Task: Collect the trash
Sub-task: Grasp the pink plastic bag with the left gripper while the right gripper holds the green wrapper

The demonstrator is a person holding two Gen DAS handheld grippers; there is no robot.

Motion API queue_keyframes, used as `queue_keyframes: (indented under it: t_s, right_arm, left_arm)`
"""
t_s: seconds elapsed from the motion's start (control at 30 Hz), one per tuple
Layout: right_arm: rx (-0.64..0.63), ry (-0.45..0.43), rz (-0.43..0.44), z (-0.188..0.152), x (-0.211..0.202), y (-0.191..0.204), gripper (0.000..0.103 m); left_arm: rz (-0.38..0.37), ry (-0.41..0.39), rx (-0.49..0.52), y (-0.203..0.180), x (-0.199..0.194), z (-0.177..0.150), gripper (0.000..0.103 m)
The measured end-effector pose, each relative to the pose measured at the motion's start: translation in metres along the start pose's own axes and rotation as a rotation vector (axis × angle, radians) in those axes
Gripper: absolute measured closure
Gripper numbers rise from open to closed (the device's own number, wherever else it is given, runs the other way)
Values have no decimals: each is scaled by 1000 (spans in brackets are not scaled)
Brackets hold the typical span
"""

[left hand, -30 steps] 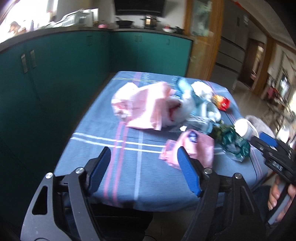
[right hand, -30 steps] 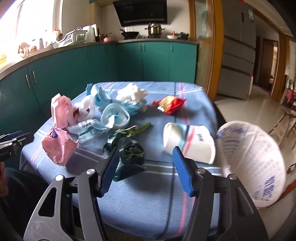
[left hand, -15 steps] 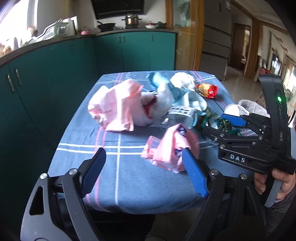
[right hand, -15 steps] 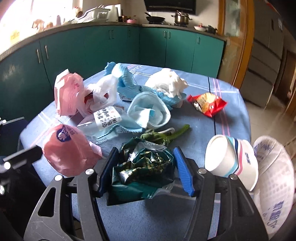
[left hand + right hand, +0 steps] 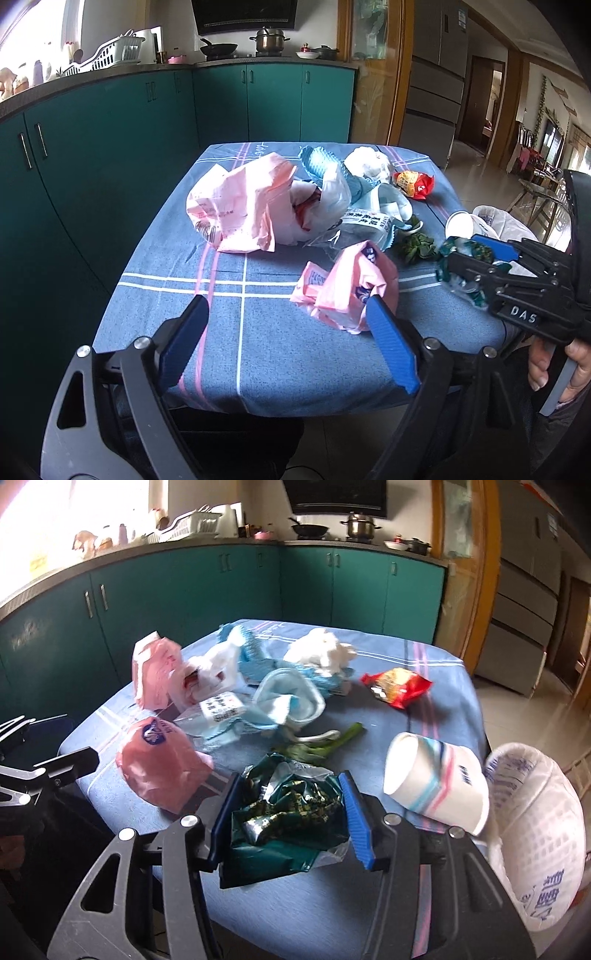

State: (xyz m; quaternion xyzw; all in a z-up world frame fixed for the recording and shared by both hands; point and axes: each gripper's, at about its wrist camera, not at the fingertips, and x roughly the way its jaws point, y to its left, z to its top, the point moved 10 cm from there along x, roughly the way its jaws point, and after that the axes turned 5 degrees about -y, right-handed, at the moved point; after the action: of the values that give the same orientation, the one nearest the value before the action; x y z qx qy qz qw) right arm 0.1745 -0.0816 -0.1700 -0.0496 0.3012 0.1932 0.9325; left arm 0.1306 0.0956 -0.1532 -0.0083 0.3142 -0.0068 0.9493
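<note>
A table under a blue checked tablecloth stands before teal kitchen cabinets and carries a litter of trash. Off its right edge hangs a white plastic bag printed in blue, its mouth not visible from here, so what it holds cannot be told. Largest on the cloth is a crumpled pink plastic bag at the far left, with a white bag and a blue mesh wrap bunched against it. Nearer lies a smaller pink tissue pack, just in front of the left gripper, whose jaws stand wide and have just been opening, with only bare cloth between them. A white paper cup with pink and blue stripes lies on its side near the right edge, its mouth facing the table's middle and showing nothing inside. A clear plastic tub has a pale blue wrapper stuffed in it. The right gripper has just been closing and its blue pads press both sides of a crumpled dark green foil wrapper at the near edge. Beyond lie a wad of white tissue, a red snack packet and a green vegetable stalk.
</note>
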Motion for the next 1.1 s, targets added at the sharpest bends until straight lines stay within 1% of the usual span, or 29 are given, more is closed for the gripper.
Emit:
queue_keyframes:
  t_s: [0.13, 0.33, 0.5, 0.57, 0.63, 0.73, 0.77, 0.83, 0.93, 1.03, 1.07, 1.1]
  right_arm:
    - [35, -7, -16, -7, -12, -18, 50]
    - [89, -28, -37, -11, -28, -37, 50]
    - [119, -34, -61, -14, -36, -51, 50]
    - [133, -34, -66, -15, -38, -56, 50]
    - [145, -34, -66, -17, -39, -59, 50]
    - [151, -33, -71, -20, -39, -62, 50]
    - [154, -32, -72, -21, -39, -63, 50]
    - [159, -32, -72, -23, -39, -65, 50]
    - [165, -30, -79, -26, -41, -69, 50]
    - [167, -29, -90, -27, -42, -72, 50]
    - [168, -28, -93, -27, -42, -73, 50]
    - [168, -28, -93, -28, -42, -74, 50]
  left_arm:
    - [-11, -12, -8, -3, -4, 3, 16]
    - [-69, -51, -64, -8, -14, 11, 15]
    - [-97, -69, -87, -10, -21, 16, 13]
    - [-128, -54, -100, -16, -19, 15, 12]
    - [-147, -15, -92, -26, -11, 12, 12]
    - [-171, 8, -29, -52, 2, 12, 12]
    - [-166, 16, -1, -60, 8, 12, 12]
    - [-121, 46, 46, -69, 25, 10, 12]
    - [-68, 91, 82, -77, 52, 5, 12]
    - [16, 133, 116, -74, 72, -4, 12]
    - [25, 140, 121, -72, 74, -5, 12]
    - [17, 147, 120, -73, 76, -7, 12]
